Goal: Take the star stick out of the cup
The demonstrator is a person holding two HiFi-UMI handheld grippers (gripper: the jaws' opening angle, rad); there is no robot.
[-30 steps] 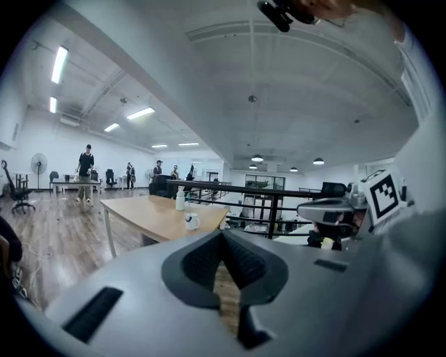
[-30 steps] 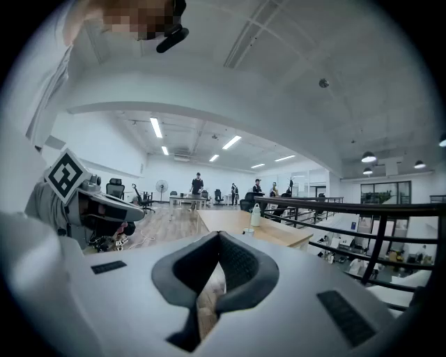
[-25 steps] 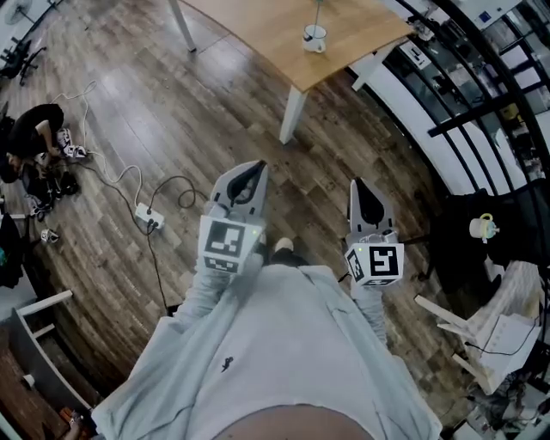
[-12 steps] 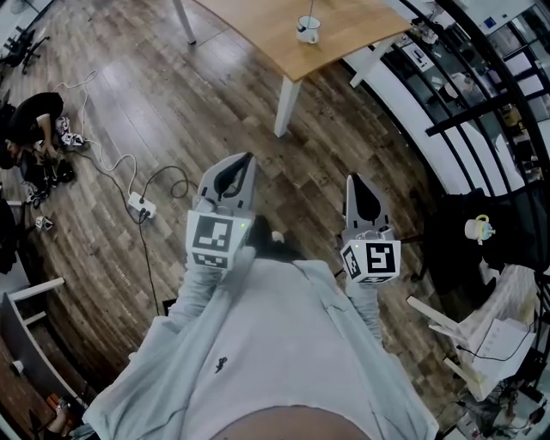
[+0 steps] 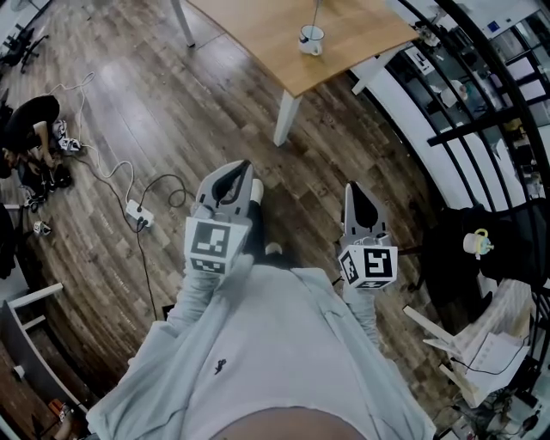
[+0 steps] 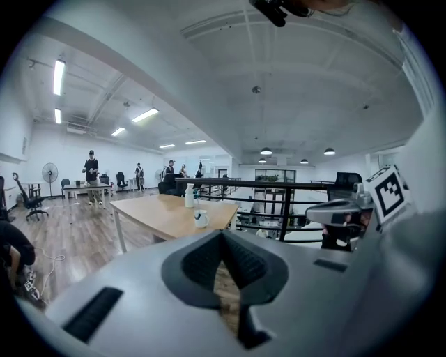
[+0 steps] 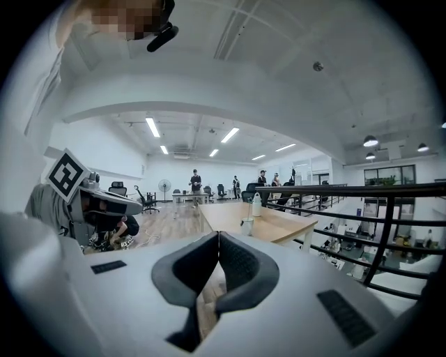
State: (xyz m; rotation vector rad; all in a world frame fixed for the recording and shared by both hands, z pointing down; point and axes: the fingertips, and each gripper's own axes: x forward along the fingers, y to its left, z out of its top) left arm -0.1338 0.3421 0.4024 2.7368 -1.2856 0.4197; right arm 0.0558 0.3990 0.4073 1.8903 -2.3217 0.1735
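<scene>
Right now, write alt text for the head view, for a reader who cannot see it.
Seen from above, a person in a pale grey top holds two grey grippers, the left gripper and right gripper, both shut and empty, over a dark wood-plank floor. Farther ahead stands a light wooden table bearing a white cup with a thin stick in it.
</scene>
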